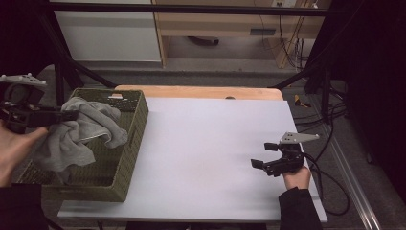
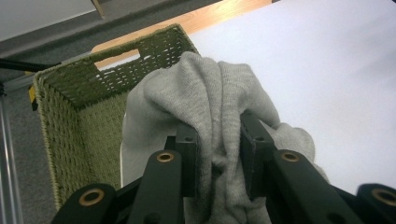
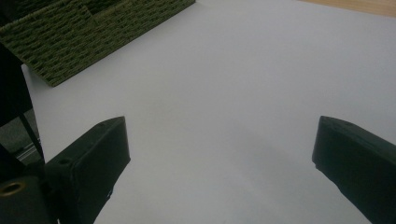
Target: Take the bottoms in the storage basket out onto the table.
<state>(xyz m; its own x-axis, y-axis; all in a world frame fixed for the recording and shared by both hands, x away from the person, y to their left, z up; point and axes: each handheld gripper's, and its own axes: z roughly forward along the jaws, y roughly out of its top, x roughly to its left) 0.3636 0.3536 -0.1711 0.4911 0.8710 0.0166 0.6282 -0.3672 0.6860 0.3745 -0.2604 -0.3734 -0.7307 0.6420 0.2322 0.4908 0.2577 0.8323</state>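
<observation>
Where the two black jaws of the left gripper come together, a thick fold of the grey cloth is pinched between them, so these jaws are closed on the fabric. From the left gripper view it is seen that the fold is bunched into ridges which run away from the jaws, toward the far corner of the green woven basket. In the high view the left gripper is held above the left side of the basket, and the cloth hangs from it, with its lower part draped down inside the basket.

The cloth is judged to be soft, light and limp, like a knitted towel; it is not fragile and it is not slippery, but no shape is kept by it. A grip on a thick gathered fold, as now, is judged to be safe. If it is to be spread, a free edge or corner would be better taken. No firm long axis is shown; the hanging mass runs roughly from the jaws downward and toward the person.

Farther out, the right gripper rests low over the white bench, well apart from the basket, with its jaws wide and nothing between them.
</observation>
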